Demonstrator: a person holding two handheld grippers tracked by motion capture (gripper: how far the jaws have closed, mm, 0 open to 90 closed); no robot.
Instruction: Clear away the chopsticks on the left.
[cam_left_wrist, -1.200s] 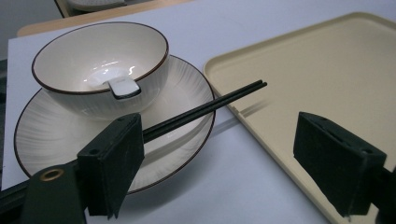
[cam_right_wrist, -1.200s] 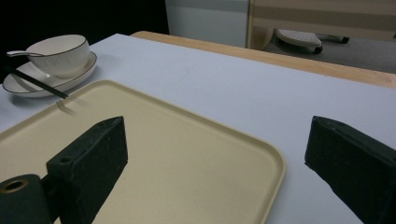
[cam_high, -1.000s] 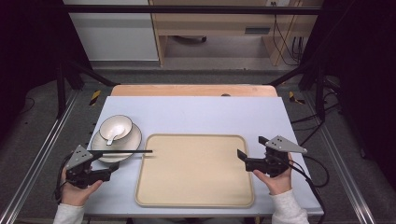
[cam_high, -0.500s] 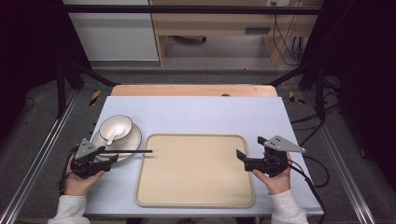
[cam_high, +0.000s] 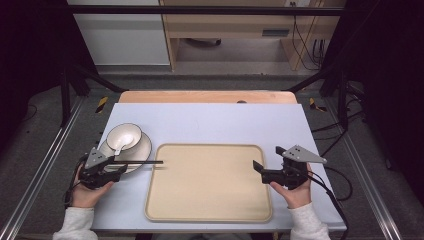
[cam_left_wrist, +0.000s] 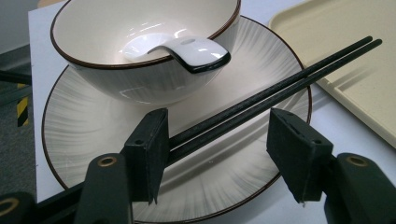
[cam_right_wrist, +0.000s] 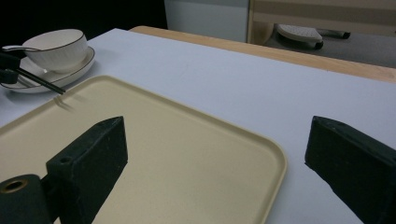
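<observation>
Because the chopsticks (cam_left_wrist: 275, 88) lie across the plate (cam_left_wrist: 93, 135) with their tips over the near edge of the tray (cam_high: 209, 182), a lopsided squeeze could roll one stick loose or drag the plate, bowl (cam_left_wrist: 140, 56) and spoon (cam_left_wrist: 187, 49). The left gripper (cam_left_wrist: 219, 149) has just been closing, jaws half-parted, one pad touching the chopsticks. The right gripper (cam_right_wrist: 215, 163) hangs wide open, empty, over the tray's far side.

Bowl (cam_high: 124, 137) and plate (cam_high: 142, 150) crowd the left; tray (cam_high: 210, 210) lies bare.
</observation>
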